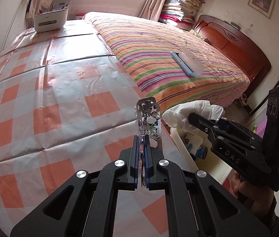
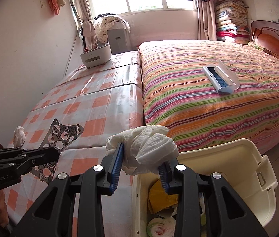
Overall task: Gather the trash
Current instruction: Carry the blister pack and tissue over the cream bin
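My left gripper [image 1: 142, 144] is shut on a used silver pill blister pack [image 1: 148, 118] and holds it upright above the checked table's right edge; it also shows in the right wrist view [image 2: 60, 136]. My right gripper [image 2: 141, 158] is shut on a crumpled white tissue [image 2: 149, 144], held above the near rim of the cream trash bin [image 2: 238, 152]. In the left wrist view the tissue [image 1: 184, 114] is just right of the blister pack. A second tissue wad [image 2: 19, 136] lies on the table at the left.
The table with the orange-checked cover [image 1: 60, 98] stands against a bed with a striped blanket [image 2: 208, 102]. A lint brush [image 2: 220, 77] lies on the bed. A white caddy [image 2: 96, 56] stands at the table's far end. The bin holds several scraps.
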The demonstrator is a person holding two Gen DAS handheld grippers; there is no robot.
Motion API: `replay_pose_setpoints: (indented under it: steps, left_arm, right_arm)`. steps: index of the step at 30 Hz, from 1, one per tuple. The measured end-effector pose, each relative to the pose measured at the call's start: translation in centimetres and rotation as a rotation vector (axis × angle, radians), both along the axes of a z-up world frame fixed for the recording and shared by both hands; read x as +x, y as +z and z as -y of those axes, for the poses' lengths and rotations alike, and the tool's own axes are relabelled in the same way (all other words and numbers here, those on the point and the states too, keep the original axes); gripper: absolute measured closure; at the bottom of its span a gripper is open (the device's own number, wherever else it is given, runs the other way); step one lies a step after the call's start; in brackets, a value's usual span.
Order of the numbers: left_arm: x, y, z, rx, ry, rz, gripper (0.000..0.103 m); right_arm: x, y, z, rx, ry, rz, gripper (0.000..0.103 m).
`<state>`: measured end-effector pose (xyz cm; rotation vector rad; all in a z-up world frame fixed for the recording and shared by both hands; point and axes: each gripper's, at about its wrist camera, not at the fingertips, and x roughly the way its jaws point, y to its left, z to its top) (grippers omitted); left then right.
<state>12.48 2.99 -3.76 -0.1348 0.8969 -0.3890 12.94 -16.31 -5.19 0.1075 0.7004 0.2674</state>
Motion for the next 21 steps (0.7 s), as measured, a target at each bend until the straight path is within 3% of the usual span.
replay_pose_setpoints:
  steps: [21]
  left_arm:
    - [-0.1, -0.7, 6.9, 0.017, -0.109, -0.01, 0.098]
  right_arm:
    - [-2.8, -0.4, 6.3, -0.073, -0.199, 0.04, 0.071]
